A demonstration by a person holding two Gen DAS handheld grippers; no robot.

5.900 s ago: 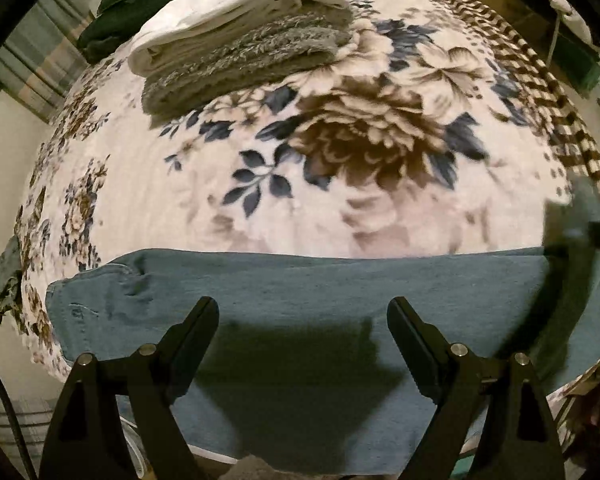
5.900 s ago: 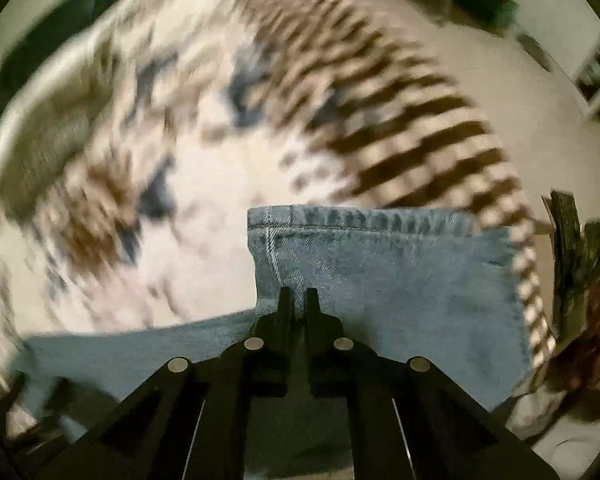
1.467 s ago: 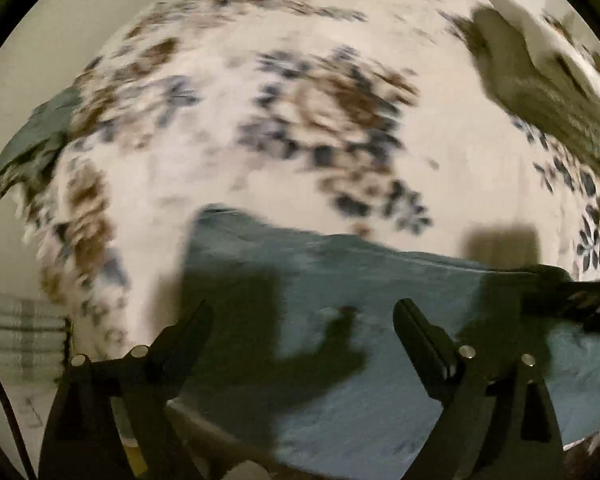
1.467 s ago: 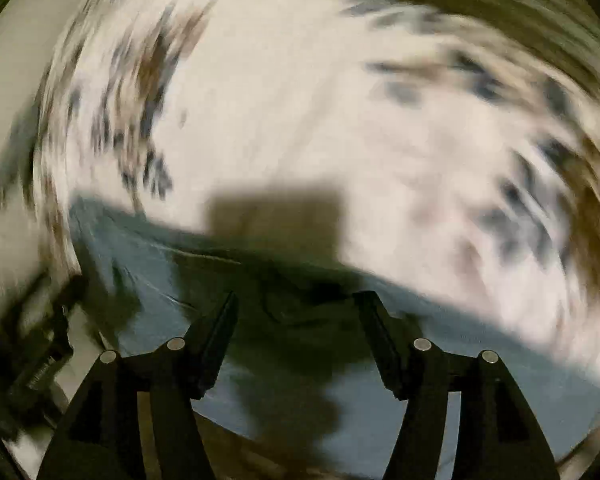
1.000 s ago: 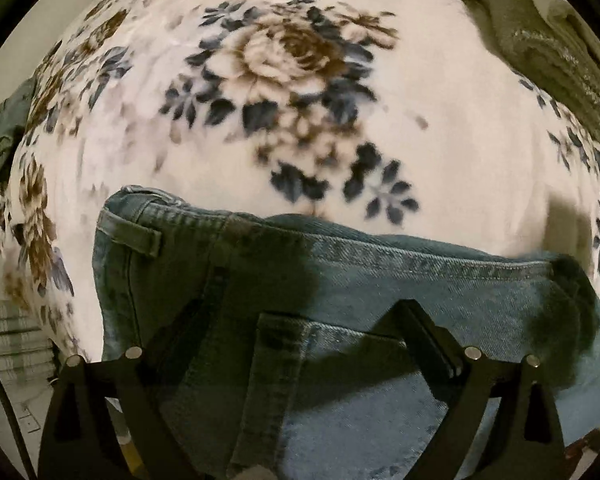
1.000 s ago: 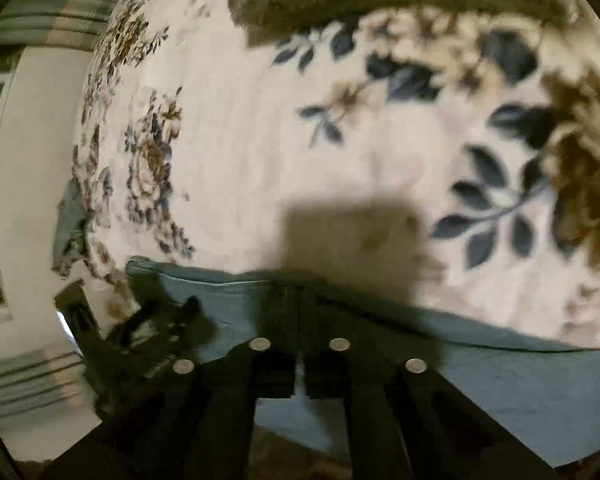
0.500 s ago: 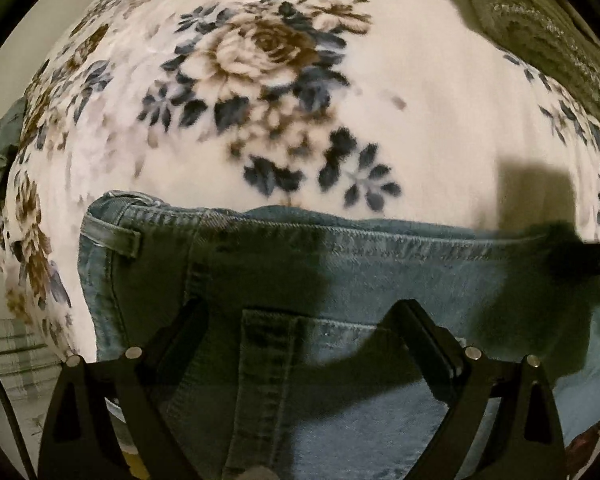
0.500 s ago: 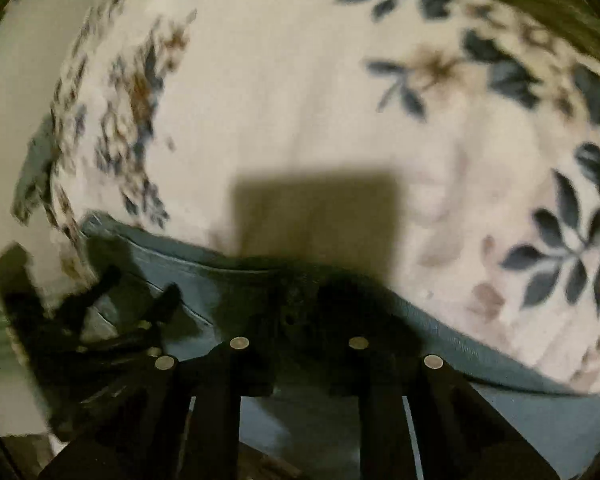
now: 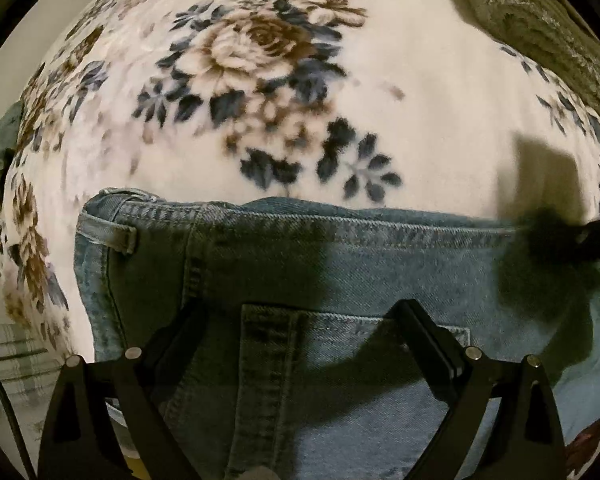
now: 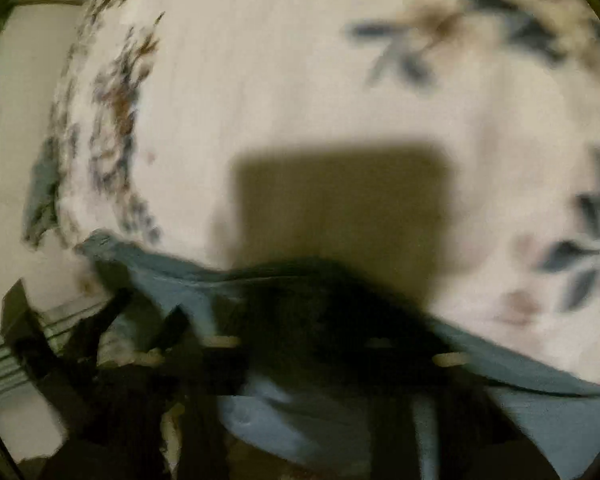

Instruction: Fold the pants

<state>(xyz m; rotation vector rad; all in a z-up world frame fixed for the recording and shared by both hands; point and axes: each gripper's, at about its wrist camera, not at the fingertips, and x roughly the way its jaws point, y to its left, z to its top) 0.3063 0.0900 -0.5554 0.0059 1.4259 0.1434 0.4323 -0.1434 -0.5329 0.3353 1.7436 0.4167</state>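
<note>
Blue jeans point(image 9: 300, 264) lie flat on the floral blanket, waistband edge facing away, a back pocket point(image 9: 340, 340) between my left fingers. My left gripper point(image 9: 300, 320) is open, hovering just over the jeans near the waist. The right gripper shows as a blurred black tip point(image 9: 560, 236) at the jeans' far edge on the right. In the right wrist view everything is motion-blurred: the jeans point(image 10: 320, 408) lie under my right gripper point(image 10: 300, 312), its fingers are dark smears, and the left gripper point(image 10: 72, 340) shows at lower left.
The floral blanket point(image 9: 420, 92) covers the bed behind the jeans. A folded grey-green knit pile point(image 9: 540, 28) sits at the far right. A green cloth point(image 9: 0, 148) hangs at the bed's left edge. Floor and a striped rug point(image 9: 8, 360) lie lower left.
The right gripper, shut at the jeans' edge a second ago, parted its fingers and is now moving fast. The left gripper stayed open over the waist, edging slightly closer.
</note>
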